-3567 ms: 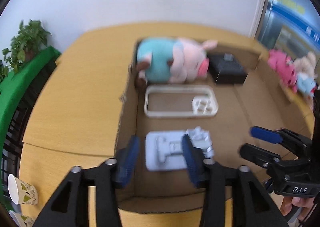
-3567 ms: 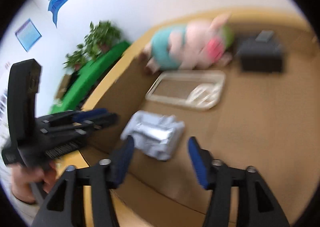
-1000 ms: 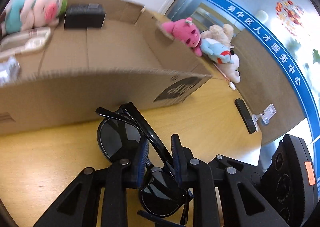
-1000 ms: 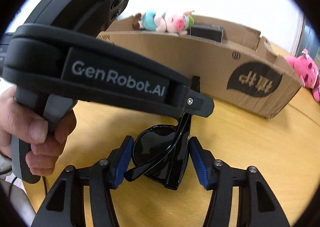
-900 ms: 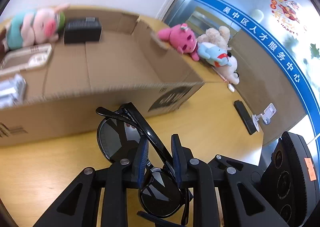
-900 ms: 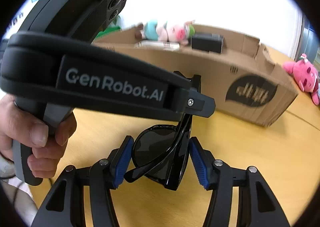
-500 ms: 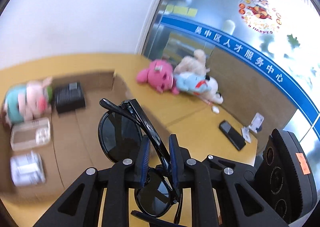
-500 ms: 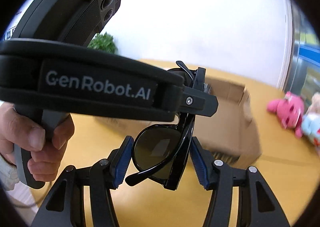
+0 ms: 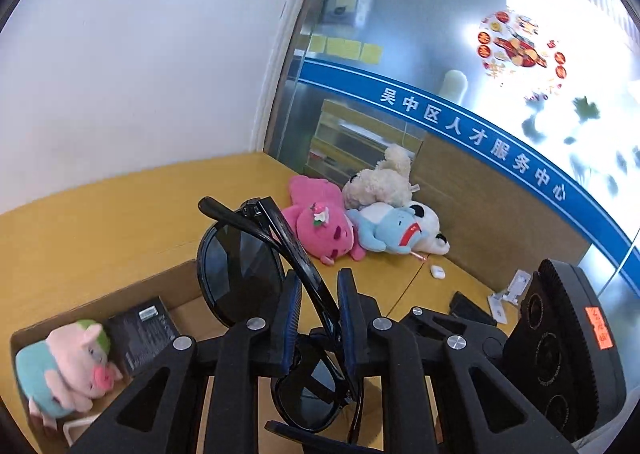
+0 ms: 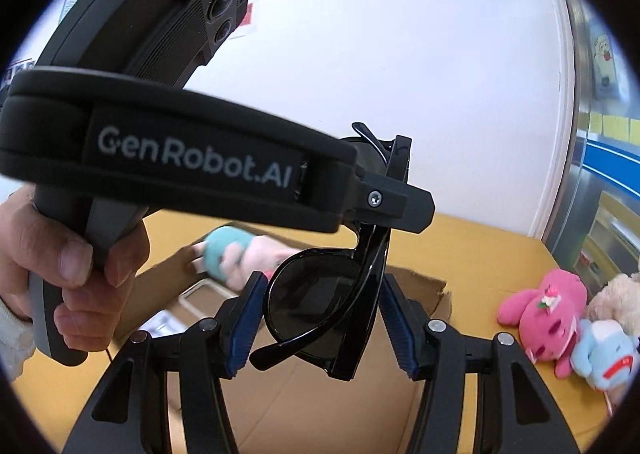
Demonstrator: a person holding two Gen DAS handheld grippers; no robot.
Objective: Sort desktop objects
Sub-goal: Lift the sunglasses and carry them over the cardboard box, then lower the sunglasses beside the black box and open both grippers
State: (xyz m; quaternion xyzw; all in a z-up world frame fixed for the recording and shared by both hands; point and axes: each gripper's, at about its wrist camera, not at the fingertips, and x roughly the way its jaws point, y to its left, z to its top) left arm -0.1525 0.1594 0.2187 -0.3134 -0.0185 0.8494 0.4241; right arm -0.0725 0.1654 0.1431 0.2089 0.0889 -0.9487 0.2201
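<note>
Left wrist view. Left gripper (image 9: 318, 318): blue pads clamped narrow on the folded black sunglasses (image 9: 240, 274), held in the air above the cardboard box (image 9: 180, 278). One lens stands at 11 o'clock of the pads, the other hangs below them. Box contents, at 8 o'clock: pig plush (image 9: 66, 368) in teal; black carton (image 9: 142, 332) with a white label, print too small to read. Wooden table (image 9: 100, 222): plush pile at 1 o'clock, pink (image 9: 320, 230), cream (image 9: 380, 184) and blue (image 9: 384, 230). Blue wall band (image 9: 480, 142) reads "吴中区人才服务中心".

Right wrist view. Right gripper (image 10: 320, 328): blue pads parted, one on each side of the lower lens; contact cannot be told. Left gripper's housing crosses from 9 o'clock, lettered "GenRobot.AI", gripped by the left hand (image 10: 76, 278). Box and pig plush lie behind, at 10 o'clock of the lens.
</note>
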